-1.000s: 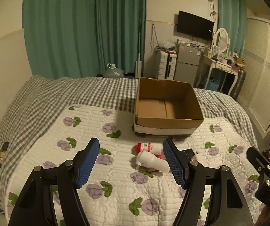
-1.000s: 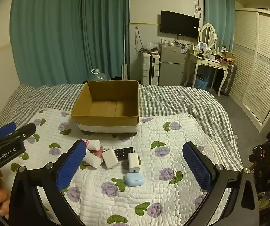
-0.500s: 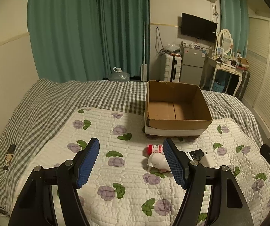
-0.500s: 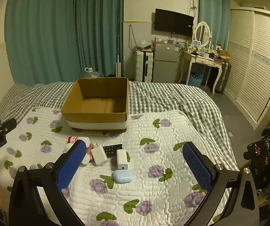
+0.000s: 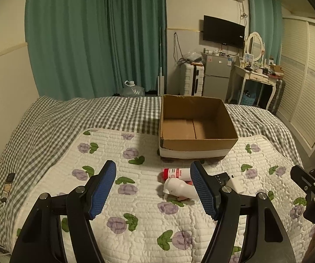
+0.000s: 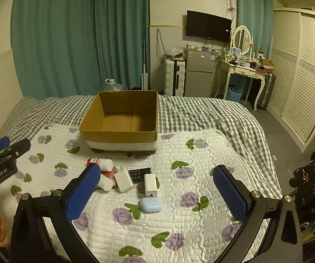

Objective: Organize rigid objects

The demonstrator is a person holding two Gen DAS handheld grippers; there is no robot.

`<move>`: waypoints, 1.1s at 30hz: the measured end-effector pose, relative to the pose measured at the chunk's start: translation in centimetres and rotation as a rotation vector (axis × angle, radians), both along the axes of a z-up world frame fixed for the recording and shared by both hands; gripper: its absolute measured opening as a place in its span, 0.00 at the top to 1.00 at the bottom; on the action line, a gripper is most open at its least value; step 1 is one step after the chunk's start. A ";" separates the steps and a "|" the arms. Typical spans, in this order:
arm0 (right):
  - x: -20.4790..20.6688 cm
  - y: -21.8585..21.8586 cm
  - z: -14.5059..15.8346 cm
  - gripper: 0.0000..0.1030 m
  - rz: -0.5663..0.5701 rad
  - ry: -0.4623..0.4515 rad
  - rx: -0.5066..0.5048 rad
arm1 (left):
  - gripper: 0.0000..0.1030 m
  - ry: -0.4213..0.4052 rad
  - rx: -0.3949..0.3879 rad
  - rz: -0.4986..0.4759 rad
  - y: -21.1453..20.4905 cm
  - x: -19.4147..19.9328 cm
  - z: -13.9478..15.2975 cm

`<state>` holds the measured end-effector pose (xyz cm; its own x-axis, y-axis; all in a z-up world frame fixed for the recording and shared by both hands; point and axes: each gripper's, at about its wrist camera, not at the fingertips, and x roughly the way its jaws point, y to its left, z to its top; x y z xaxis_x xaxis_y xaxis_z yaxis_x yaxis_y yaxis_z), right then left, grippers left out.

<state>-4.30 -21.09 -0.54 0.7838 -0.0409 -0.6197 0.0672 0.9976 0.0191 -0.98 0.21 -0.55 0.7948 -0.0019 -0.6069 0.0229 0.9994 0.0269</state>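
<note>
The left gripper (image 5: pixel 153 188) and right gripper (image 6: pixel 156 194) both hover with fingers spread wide, grasping nothing, above the floral quilt (image 6: pixel 201 153). Clustered on it lie a red-capped bottle (image 6: pixel 99 161), white charger (image 6: pixel 151 185), black remote (image 6: pixel 139 173) and pale blue earbud case (image 6: pixel 151 205), just before the empty cardboard box (image 6: pixel 122 135).
</note>
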 end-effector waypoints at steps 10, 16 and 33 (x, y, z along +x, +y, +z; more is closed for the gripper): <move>-0.1 1.0 0.7 0.00 0.024 -0.019 -0.012 | 0.29 -0.024 -0.011 -0.011 -0.1 -0.4 0.5; -0.3 0.9 0.7 0.00 0.030 -0.019 -0.003 | 0.29 -0.033 -0.013 -0.024 -0.3 -0.6 0.7; -0.2 0.3 1.0 0.00 0.024 -0.032 0.027 | 0.29 -0.047 -0.009 -0.035 -0.8 -0.8 0.9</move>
